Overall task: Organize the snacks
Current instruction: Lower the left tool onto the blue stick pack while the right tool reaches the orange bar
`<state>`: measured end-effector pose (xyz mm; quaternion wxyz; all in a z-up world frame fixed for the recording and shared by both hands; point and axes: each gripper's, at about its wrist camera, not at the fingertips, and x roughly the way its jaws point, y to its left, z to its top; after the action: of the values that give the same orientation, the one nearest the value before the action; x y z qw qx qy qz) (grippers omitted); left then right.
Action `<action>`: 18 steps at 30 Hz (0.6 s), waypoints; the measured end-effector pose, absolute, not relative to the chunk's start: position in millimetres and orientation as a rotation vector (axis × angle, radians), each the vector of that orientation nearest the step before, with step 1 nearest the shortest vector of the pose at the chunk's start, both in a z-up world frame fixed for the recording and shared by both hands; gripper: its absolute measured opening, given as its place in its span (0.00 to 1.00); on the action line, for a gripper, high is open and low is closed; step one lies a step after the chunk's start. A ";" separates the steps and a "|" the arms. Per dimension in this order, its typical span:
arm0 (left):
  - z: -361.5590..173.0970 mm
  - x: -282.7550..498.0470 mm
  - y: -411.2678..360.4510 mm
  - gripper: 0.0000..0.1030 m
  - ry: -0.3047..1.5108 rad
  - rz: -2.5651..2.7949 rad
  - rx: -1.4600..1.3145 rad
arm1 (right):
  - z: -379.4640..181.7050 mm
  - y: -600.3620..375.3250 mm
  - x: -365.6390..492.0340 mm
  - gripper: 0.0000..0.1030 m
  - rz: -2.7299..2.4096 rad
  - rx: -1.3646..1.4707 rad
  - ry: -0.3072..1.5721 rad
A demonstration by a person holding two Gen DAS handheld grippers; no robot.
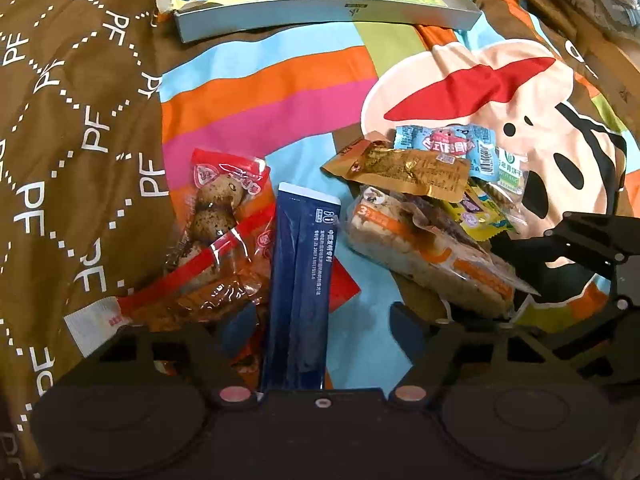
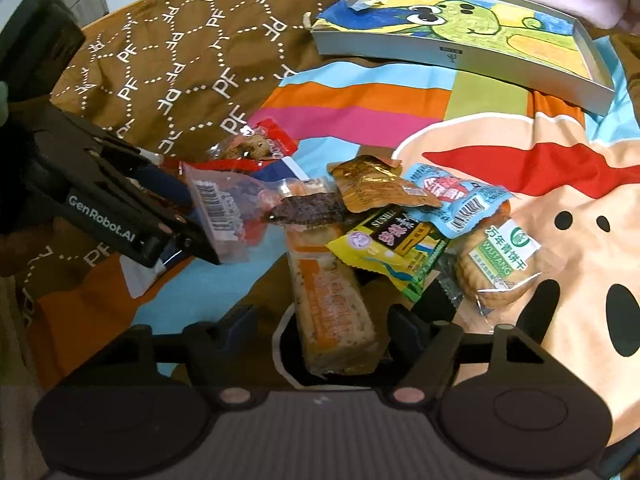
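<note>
- Left claw [image 1: 322, 316]: jaws apart, straddling a blue sachet [image 1: 300, 280]. The sachet lies lengthwise between the fingers, close to the 9 o'clock finger [image 1: 240, 322], with bare cloth showing on the 3 o'clock side.
- Right claw [image 2: 320, 316]: jaws apart, straddling the near end of an orange bar [image 2: 332, 312], with a gap on each side. The bar runs away toward 12 o'clock, its far end under the heap.
- Edges by the left claw: an egg pack [image 1: 216, 216] lies touching the sachet at 10 o'clock, and a red wrapper pokes out from under the sachet at 3 o'clock.
- Heap beyond the right claw, all overlapping: a dark strip on the bar, a gold pouch [image 2: 372, 188] at 12, a light-blue packet [image 2: 456, 200] at 1, a yellow packet [image 2: 384, 256] on the bar's 3 o'clock edge, and biscuits [image 2: 496, 264] at 2.
- Room: a strip of bare bedspread [image 1: 360, 320] lies between sachet and bar. Open cloth stretches from the heap to the tray, and the brown cloth at 9 to 11 o'clock is bare but rumpled.
- Tray [image 2: 440, 54]: shallow and grey-walled, well apart from the snacks at 12 to 1 o'clock. It holds only a crayon drawing [image 2: 460, 20] flat on its floor.
</note>
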<state>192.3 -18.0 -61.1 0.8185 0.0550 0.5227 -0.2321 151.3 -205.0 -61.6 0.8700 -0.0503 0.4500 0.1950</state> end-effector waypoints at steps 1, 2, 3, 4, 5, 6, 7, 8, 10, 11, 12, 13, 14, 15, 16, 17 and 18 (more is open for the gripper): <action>-61.1 191.6 -18.7 0.61 1.118 -0.498 0.116 | -61.8 -205.2 151.9 0.69 0.403 -0.103 0.943; -61.5 191.0 -19.3 0.59 1.122 -0.502 0.118 | -61.9 -205.2 152.2 0.67 0.402 -0.103 0.945; -62.4 190.3 -20.2 0.59 1.127 -0.505 0.123 | -62.2 -204.8 152.4 0.66 0.401 -0.104 0.945; -63.4 189.9 -20.7 0.59 1.128 -0.503 0.130 | -62.1 -204.2 152.2 0.66 0.402 -0.105 0.945; -64.3 189.8 -21.3 0.59 1.128 -0.499 0.139 | -62.0 -203.8 151.7 0.66 0.405 -0.106 0.944; -65.0 190.2 -21.5 0.59 1.127 -0.495 0.144 | -62.2 -203.0 151.4 0.66 0.406 -0.107 0.942; -65.2 190.8 -21.2 0.59 1.127 -0.494 0.142 | -62.5 -202.4 151.3 0.66 0.404 -0.110 0.941; -65.8 191.7 -20.9 0.60 1.130 -0.493 0.135 | -63.0 -201.9 151.7 0.66 0.403 -0.111 0.941; -67.6 193.7 -21.1 0.61 1.135 -0.491 0.126 | -65.2 -202.2 154.5 0.66 0.396 -0.100 0.945; -68.9 194.6 -21.9 0.61 1.138 -0.488 0.126 | -66.3 -202.2 155.9 0.66 0.392 -0.094 0.949; -69.8 194.8 -23.1 0.62 1.139 -0.486 0.128 | -67.5 -202.1 157.4 0.66 0.389 -0.087 0.953; -70.5 194.3 -24.8 0.62 1.137 -0.485 0.137 | -68.6 -202.3 158.8 0.65 0.387 -0.080 0.954; -71.0 193.4 -26.4 0.61 1.134 -0.482 0.147 | -69.5 -201.9 159.7 0.64 0.386 -0.076 0.953; -71.1 192.4 -27.3 0.60 1.131 -0.478 0.153 | -70.1 -201.4 160.2 0.64 0.388 -0.075 0.950; -70.7 191.7 -27.2 0.57 1.126 -0.468 0.156 | -70.3 -200.5 160.6 0.63 0.390 -0.078 0.947; -70.1 191.2 -26.6 0.52 1.123 -0.457 0.155 | -70.2 -199.6 160.6 0.60 0.394 -0.080 0.945; -69.5 191.7 -25.0 0.46 1.125 -0.447 0.150 | -69.9 -199.1 160.4 0.57 0.398 -0.079 0.944</action>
<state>191.7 -25.0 -69.5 0.8198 0.0703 0.5281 -0.2099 160.4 -199.1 -69.9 0.8710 -0.0379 0.4514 0.1903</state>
